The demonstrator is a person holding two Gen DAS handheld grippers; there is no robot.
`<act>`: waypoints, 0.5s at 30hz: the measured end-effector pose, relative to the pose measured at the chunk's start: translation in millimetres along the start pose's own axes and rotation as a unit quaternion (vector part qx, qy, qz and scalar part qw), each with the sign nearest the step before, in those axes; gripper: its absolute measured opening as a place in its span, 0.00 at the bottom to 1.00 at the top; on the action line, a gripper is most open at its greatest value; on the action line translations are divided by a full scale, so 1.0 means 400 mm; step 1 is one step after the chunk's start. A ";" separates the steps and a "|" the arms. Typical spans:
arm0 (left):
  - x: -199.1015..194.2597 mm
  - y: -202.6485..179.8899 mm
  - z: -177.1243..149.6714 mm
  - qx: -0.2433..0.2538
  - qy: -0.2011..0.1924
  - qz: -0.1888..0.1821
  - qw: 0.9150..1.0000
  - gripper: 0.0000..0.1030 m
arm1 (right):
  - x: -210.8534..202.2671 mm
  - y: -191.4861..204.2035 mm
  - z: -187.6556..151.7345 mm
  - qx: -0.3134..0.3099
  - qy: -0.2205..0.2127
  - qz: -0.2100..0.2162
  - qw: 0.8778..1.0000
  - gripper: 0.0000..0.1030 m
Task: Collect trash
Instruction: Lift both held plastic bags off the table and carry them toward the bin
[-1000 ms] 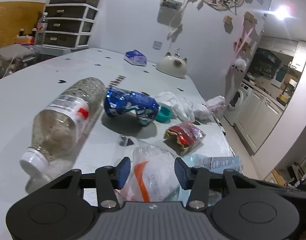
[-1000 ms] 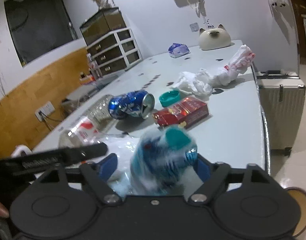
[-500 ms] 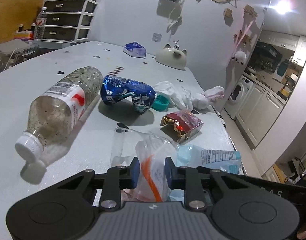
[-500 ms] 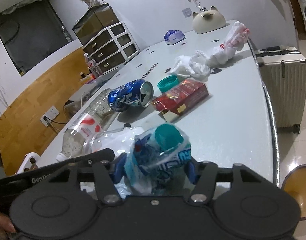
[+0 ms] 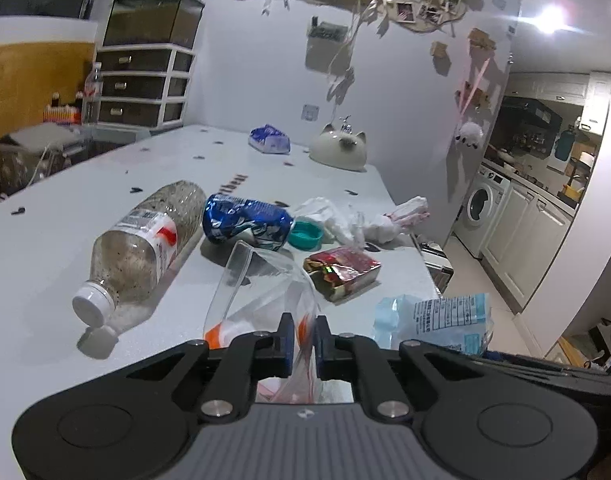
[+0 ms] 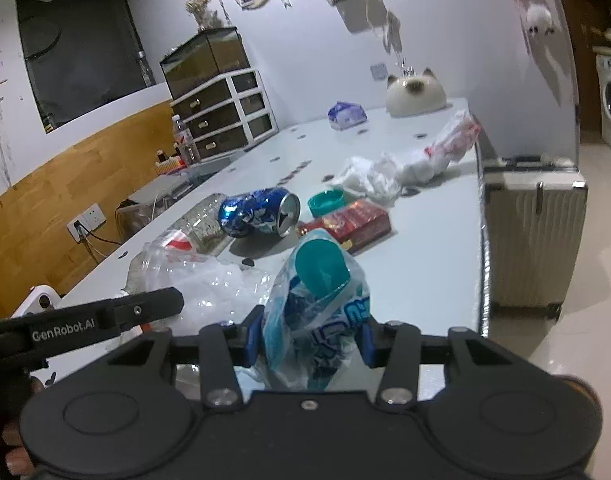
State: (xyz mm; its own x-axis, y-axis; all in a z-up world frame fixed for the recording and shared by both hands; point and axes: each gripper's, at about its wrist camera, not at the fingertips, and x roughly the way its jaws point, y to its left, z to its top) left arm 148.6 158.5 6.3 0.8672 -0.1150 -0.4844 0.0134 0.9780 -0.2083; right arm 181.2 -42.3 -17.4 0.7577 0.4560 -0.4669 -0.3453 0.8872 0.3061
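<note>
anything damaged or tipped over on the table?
Yes. The blue drink can is crushed and lies on its side; beside it, the clear plastic bottle with the white cap also lies flat. No spill is visible.

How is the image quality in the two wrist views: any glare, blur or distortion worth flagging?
Left wrist view: ceiling light blown out into a flare, strong fisheye bending at the edges, room dim, the table litter sharp with soft shadows. Right wrist view: same curved distortion, dim, no glare source in frame, the blue wrapper in the right gripper close but readable.
</note>
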 end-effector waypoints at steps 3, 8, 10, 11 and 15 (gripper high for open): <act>-0.024 -0.024 -0.013 0.007 -0.007 0.001 1.000 0.10 | -0.038 0.005 -0.006 -0.011 -0.011 -0.003 1.000 0.46; -0.061 -0.070 -0.036 0.022 -0.015 0.009 1.000 0.09 | -0.092 -0.001 -0.020 -0.025 -0.020 -0.021 0.999 0.46; -0.076 -0.087 -0.046 0.025 -0.018 0.013 0.999 0.09 | -0.113 -0.007 -0.026 -0.029 -0.024 -0.031 0.999 0.46; -0.084 -0.094 -0.050 0.026 -0.019 0.013 0.999 0.09 | -0.127 -0.011 -0.029 -0.031 -0.027 -0.037 0.998 0.46; -0.116 -0.128 -0.061 0.037 -0.027 0.016 0.999 0.09 | -0.179 -0.025 -0.035 -0.038 -0.041 -0.053 0.997 0.46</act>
State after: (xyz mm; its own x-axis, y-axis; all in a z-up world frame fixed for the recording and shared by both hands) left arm 95.6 109.5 18.8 0.8934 -0.0765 -0.4427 0.0205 0.9913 -0.1299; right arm 122.7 -82.8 1.2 0.8337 0.3548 -0.4231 -0.2999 0.9343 0.1927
